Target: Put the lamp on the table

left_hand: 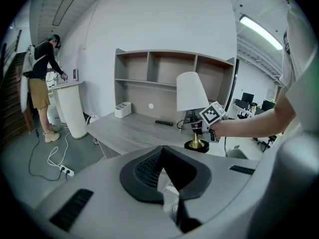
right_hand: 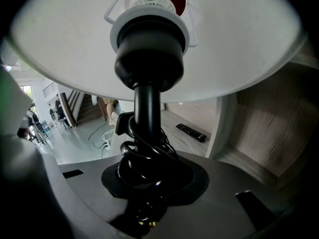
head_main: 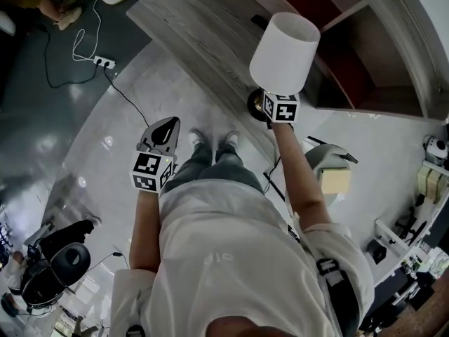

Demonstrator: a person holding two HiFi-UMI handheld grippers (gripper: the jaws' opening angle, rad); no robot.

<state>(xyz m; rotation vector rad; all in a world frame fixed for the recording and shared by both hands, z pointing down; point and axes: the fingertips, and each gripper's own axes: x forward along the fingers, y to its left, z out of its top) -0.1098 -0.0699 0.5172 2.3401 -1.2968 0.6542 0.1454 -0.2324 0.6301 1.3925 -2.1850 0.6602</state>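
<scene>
The lamp has a white shade (head_main: 284,51), a black stem (right_hand: 146,108) and a round black base (head_main: 254,104). My right gripper (head_main: 272,98) is shut on the stem just below the shade, where the black cord (right_hand: 142,158) is wound round it. The lamp is upright, and its base (left_hand: 197,145) is at the near edge of the grey wooden desk (head_main: 203,27). Whether the base rests on the desk I cannot tell. My left gripper (head_main: 161,133) hangs low over the floor to the left, with its jaws together and nothing in them.
A shelf unit (left_hand: 164,73) rises behind the desk, which carries a remote (left_hand: 163,123) and a white organiser (left_hand: 122,109). A power strip with a cable (head_main: 104,62) lies on the floor. A person (left_hand: 42,83) stands at a white pedestal far left. A stool (head_main: 335,168) stands to the right.
</scene>
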